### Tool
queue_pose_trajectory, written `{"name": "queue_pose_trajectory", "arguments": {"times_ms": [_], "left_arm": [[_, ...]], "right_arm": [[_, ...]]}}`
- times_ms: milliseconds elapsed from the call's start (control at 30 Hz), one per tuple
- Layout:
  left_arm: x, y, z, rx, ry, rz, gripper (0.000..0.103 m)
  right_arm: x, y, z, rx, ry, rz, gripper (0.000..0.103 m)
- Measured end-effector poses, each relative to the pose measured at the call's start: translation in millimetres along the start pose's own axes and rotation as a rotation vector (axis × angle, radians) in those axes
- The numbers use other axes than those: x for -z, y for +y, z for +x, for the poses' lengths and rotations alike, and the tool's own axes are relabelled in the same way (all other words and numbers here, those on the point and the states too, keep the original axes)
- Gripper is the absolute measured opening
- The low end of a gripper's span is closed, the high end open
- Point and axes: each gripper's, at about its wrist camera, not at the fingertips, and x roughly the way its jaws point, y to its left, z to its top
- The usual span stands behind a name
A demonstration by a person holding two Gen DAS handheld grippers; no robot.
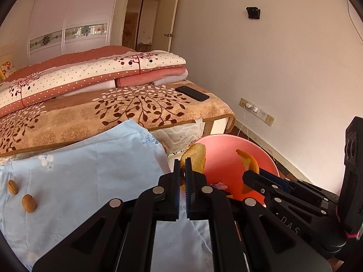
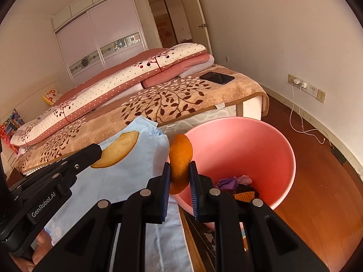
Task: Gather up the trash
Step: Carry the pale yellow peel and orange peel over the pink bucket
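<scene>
My left gripper is shut on a piece of orange peel, held at the near rim of the pink bin. In the right wrist view the left gripper shows that peel, pale side up, over the light blue cloth. My right gripper is shut on another orange peel at the left rim of the pink bin. The right gripper also shows in the left wrist view with its peel over the bin. Purple and dark trash lies inside the bin.
Two nuts lie on the light blue cloth at the left. A bed with a patterned blanket stands behind, with a black phone on it. A white cable trails across the wooden floor.
</scene>
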Motion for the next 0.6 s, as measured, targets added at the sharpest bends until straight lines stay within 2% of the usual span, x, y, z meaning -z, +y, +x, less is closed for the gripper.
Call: {"name": "queue_pose_trajectory", "arguments": {"times_ms": [600], "left_arm": [[-9,-25,41,0.008,0.021,0.024,0.003]], "right_arm": [[-2,-37,8,0.059,-0.006,0.059,0.016]]}}
